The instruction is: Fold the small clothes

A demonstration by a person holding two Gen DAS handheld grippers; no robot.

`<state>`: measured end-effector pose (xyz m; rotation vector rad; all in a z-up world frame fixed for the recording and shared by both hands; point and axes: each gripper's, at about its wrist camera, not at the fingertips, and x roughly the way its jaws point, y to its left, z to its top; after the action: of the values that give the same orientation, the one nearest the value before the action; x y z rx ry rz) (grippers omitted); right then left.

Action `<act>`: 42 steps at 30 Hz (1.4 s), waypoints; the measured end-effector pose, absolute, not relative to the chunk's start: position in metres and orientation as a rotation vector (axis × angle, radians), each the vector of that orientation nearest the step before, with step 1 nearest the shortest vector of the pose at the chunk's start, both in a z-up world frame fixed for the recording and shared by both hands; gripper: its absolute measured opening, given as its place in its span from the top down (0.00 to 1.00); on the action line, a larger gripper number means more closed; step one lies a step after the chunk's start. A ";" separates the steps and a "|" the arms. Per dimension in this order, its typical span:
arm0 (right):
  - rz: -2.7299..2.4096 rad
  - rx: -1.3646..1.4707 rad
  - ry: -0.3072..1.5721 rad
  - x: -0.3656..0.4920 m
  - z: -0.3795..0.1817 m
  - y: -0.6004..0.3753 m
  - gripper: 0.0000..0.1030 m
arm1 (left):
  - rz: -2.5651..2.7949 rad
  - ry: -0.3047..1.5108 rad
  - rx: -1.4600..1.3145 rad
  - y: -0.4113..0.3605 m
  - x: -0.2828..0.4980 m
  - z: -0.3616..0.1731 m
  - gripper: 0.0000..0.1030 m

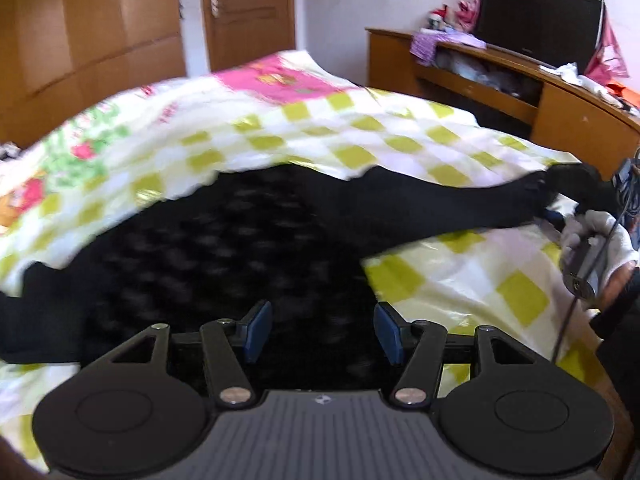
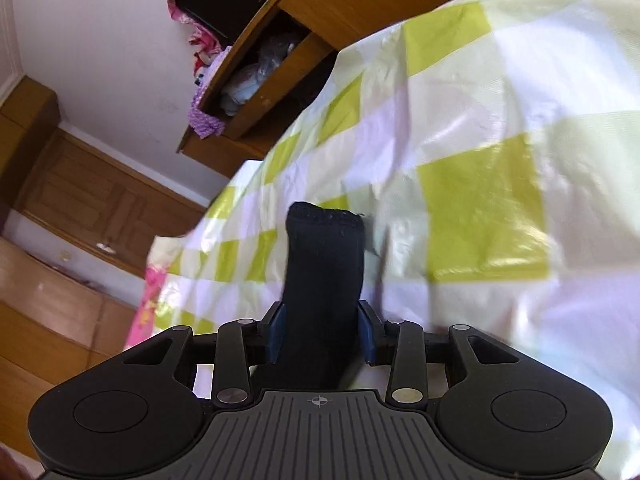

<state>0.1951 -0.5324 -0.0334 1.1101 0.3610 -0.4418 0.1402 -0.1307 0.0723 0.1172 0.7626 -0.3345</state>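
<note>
Black knit garment (image 1: 208, 248) lies spread on the bed (image 1: 460, 280), over the yellow-and-white checked quilt; looks like a small sweater or similar, though motion blur hides the detail. Body of the garment sits directly ahead of the left hand-held gripper (image 1: 318, 336), whose blue pads (image 1: 256, 332) stand wide apart and hold nothing; it hovers low over the near hem, presumably staged to pin or pick that edge once the sleeve is brought across. One long sleeve (image 1: 440, 208) runs out to the right and is drawn fairly taut, its end pinched by the right hand-held gripper (image 1: 560, 200), carried in a white-gloved hand (image 1: 596, 244). Right wrist view confirms: right gripper closed on the sleeve, dark cuff (image 2: 325, 220) poking forward past the pads (image 2: 277, 330), fabric filling the gap between them. Grip taken short of the cuff, probably so the end does not slip free during the pull. Judgement: sleeve is lifted clear of the quilt so it can be swung inward over the body, first fold of the sequence; task early, garment otherwise unfolded. Opposite sleeve trails off at far left. Wooden dresser (image 1: 500, 92) and television (image 1: 536, 24) beyond the bed, not involved.
</note>
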 end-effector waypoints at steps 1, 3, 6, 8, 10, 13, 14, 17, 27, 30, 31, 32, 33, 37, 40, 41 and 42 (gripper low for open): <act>-0.423 1.115 0.361 0.197 -0.034 -0.534 0.77 | -0.343 0.774 0.104 -0.135 0.145 0.069 0.33; -0.375 1.159 0.365 0.200 -0.039 -0.541 0.90 | -0.349 0.788 0.099 -0.140 0.151 0.065 0.33; -0.311 1.239 0.328 0.202 -0.040 -0.552 0.92 | -0.351 0.779 0.124 -0.146 0.157 0.060 0.32; -0.282 1.259 0.267 0.200 -0.030 -0.561 0.93 | -0.345 0.763 0.139 -0.153 0.164 0.058 0.32; -0.268 1.240 0.214 0.200 -0.015 -0.570 0.93 | -0.353 0.754 0.137 -0.160 0.174 0.052 0.31; -0.302 1.210 0.202 0.208 -0.009 -0.583 0.94 | -0.381 0.761 0.134 -0.177 0.193 0.037 0.29; -0.320 1.198 0.211 0.211 -0.009 -0.585 0.94 | -0.388 0.759 0.119 -0.181 0.197 0.032 0.29; -0.262 1.085 0.309 0.228 0.004 -0.579 0.93 | -0.481 0.858 0.077 -0.193 0.217 0.005 0.29; 0.118 0.615 0.341 0.272 0.100 -0.382 0.93 | -0.492 0.805 -0.048 -0.100 0.192 0.016 0.29; 0.279 0.482 0.363 0.285 0.114 -0.291 0.93 | -0.403 0.761 -0.079 -0.050 0.175 0.019 0.28; 0.324 0.431 0.373 0.289 0.113 -0.261 0.93 | -0.363 0.743 -0.081 -0.033 0.169 0.018 0.28; 0.371 0.373 0.395 0.293 0.110 -0.227 0.93 | -0.329 0.730 -0.080 -0.019 0.165 0.015 0.27; 0.413 0.319 0.422 0.295 0.102 -0.199 0.93 | -0.297 0.725 -0.076 -0.005 0.161 0.010 0.27; 0.538 -0.031 0.524 0.292 0.045 -0.088 0.93 | -0.241 0.736 -0.178 0.036 0.155 -0.013 0.27; 0.548 -0.211 0.640 0.284 -0.005 -0.043 0.93 | -0.254 0.750 -0.308 0.058 0.153 -0.029 0.27; 0.539 -0.251 0.656 0.283 -0.015 -0.038 0.93 | -0.268 0.753 -0.327 0.062 0.154 -0.032 0.27; 0.521 -0.288 0.653 0.280 -0.019 -0.034 0.90 | -0.281 0.752 -0.340 0.066 0.155 -0.033 0.27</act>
<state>0.2804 -0.0339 -0.0185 -0.2877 0.6534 0.5214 0.1555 0.0659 -0.0329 -0.3402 0.7517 -0.2814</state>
